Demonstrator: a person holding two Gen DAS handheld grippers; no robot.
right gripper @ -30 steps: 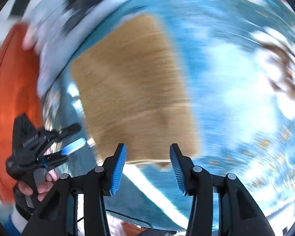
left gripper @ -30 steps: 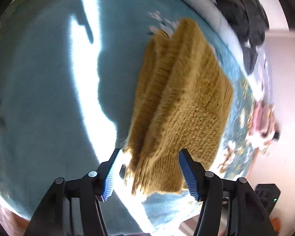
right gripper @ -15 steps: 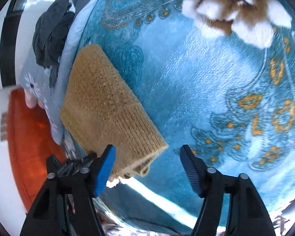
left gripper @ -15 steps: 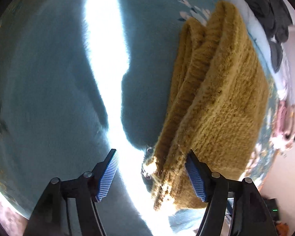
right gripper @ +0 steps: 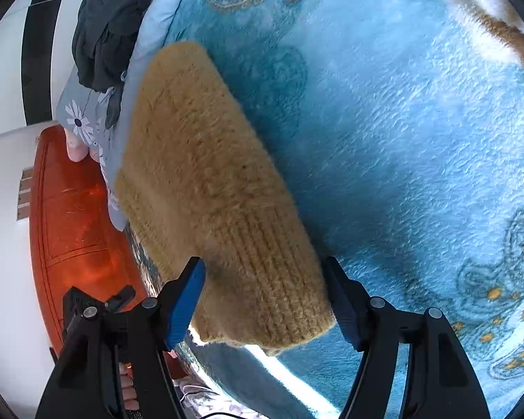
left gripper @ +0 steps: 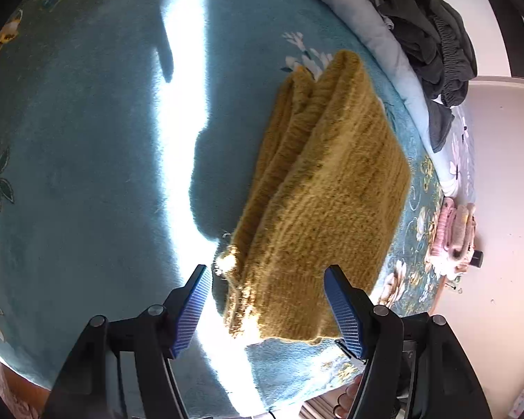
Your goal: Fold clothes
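Observation:
A folded mustard knit sweater (left gripper: 325, 188) lies on the teal patterned blanket (left gripper: 87, 160). Its near end sits between the open jaws of my left gripper (left gripper: 272, 300), which is not closed on it. In the right wrist view the same sweater (right gripper: 209, 181) has its ribbed end between the open jaws of my right gripper (right gripper: 265, 300). The left gripper's body (right gripper: 94, 307) shows at the lower left of the right wrist view.
A dark grey garment pile (left gripper: 426, 31) lies on a light grey floral quilt (left gripper: 363, 24) beyond the sweater. Folded pink clothes (left gripper: 454, 237) sit at the bed's right edge. An orange wooden bed frame (right gripper: 73, 223) runs along the left.
Both grippers have moved closer to the sweater's near end, so it now lies between each pair of jaws. The sweater itself stays flat on the blanket.

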